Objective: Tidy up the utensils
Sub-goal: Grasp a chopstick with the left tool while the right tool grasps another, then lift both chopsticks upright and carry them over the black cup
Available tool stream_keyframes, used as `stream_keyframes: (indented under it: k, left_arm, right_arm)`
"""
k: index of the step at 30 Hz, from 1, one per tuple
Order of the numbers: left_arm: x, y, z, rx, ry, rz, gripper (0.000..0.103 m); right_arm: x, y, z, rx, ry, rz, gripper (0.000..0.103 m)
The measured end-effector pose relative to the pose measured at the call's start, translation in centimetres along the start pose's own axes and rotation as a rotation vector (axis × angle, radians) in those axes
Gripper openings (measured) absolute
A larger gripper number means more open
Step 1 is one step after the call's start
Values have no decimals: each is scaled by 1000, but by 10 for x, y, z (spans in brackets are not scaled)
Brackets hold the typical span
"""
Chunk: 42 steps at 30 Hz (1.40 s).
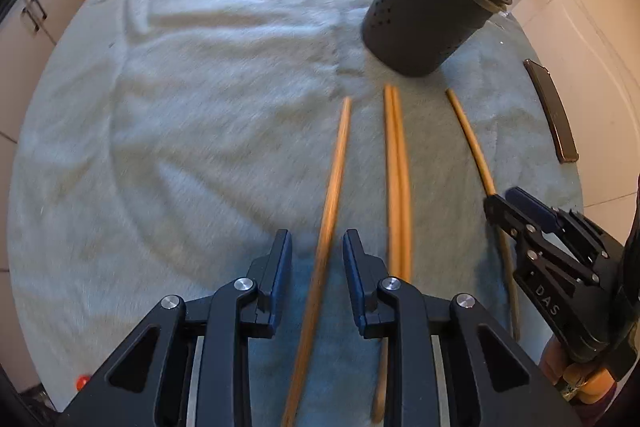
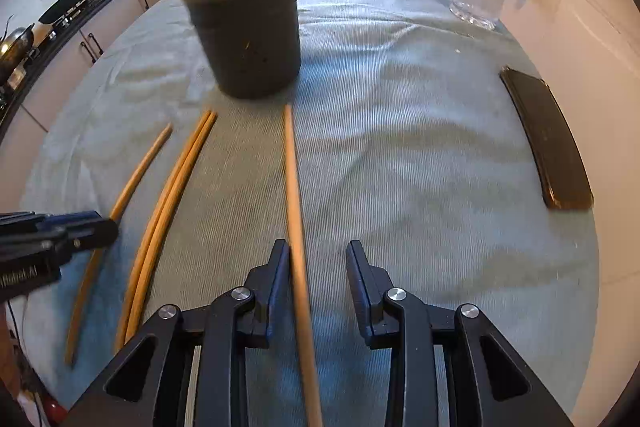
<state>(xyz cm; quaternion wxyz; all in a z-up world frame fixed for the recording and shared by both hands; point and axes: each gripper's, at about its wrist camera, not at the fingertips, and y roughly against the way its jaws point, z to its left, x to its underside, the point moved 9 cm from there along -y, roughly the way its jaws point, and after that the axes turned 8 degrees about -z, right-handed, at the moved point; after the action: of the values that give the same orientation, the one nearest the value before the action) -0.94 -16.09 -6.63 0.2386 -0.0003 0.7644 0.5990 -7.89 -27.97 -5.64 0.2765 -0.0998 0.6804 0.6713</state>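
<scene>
Left tool (image 1: 317, 259) stood parted, one chopstick (image 1: 334, 187) lying loose between its pads. Right tool (image 2: 318, 267) likewise released, straddling another chopstick (image 2: 294, 187).

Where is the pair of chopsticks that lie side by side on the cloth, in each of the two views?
Left wrist view: the chopstick pair runs up the middle, just right of the left gripper.
Right wrist view: the pair lies left of centre, curving toward the holder.
Shared landmark: the dark utensil holder, standing just beyond the pair's far tips.
</scene>
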Motion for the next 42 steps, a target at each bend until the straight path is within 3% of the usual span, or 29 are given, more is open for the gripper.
stream_keyframes:
  k: [4,11,12,13,15,19,23,26,29,32,39,42]
  left_arm:
    - [-20,-8,-2,-4,9,-6,25]
    - [-34,-11,-2,10,8,-32,25]
    - [-34,-12,-4,6,-13,-40,15]
    - [-37,-13,-6,19,-21,-44,5]
    - [-35,-7,-6,51,-7,-56,0]
    - [-32,24,-2,59,-15,-141,0]
    - [-27,65,-4,83,-33,-220,0]
    - [-25,87,-9,61,-73,-272,0]
    - [-24,80,-15,41,-102,-253,3]
    - [-14,61,-14,27,-126,-210,25]
    - [-11,6,-8,-18,-149,-98,25]
    - [-20,-1,-13,-44,-170,-101,26]
  right_arm:
    - [-22,-14,2,13,14,-4,22]
    - [-53,-33,4,38,-13,-24,19]
    - [-53,-32,4,38,-14,-31,7]
    - [-54,-32,5,36,-12,-37,7]
    - [-52,-29,5,14,-34,-40,7]
    - [-53,1,2,-37,-86,-105,7]
    - [-56,52,2,-77,-93,-199,7]
    - [-54,93,6,-86,-83,-267,7]
    - [-52,116,8,-92,-55,-286,7]
    - [-41,122,10,-78,-35,-259,7]
    - [-28,104,3,-55,-40,-204,7]
    - [-28,102,3,-68,-34,-200,7]
